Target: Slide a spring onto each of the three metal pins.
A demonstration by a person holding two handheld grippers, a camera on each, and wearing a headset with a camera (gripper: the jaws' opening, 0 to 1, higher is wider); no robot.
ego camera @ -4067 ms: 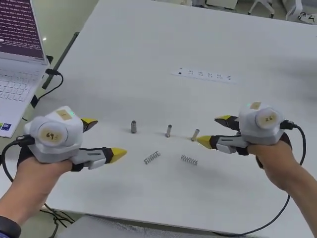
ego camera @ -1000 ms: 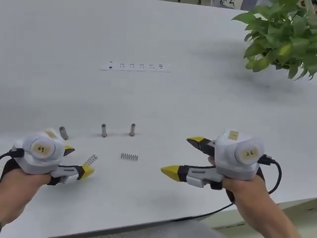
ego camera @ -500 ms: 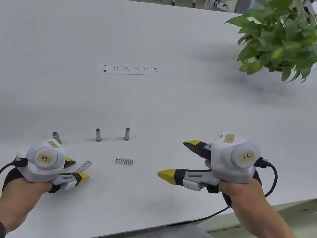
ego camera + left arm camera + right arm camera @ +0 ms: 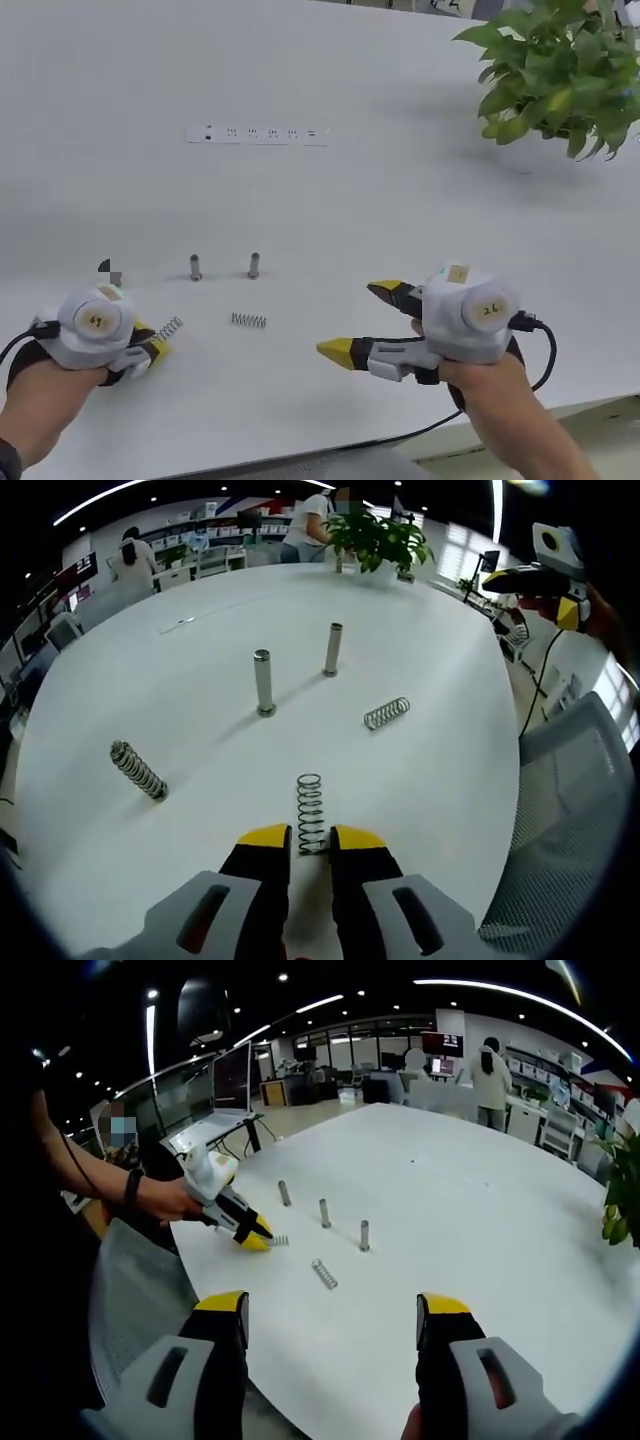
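The left gripper's fingers sit narrow around one end of a small steel coil spring lying on the white counter, and I cannot tell whether they pinch it. The right gripper's fingers gape wide. Held so shallowly, the spring could flick away short of the upright metal pins.

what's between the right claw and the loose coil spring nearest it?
Nothing: bare white tabletop runs from the right claw to the small metal coil spring, in both the head view and the right gripper view.
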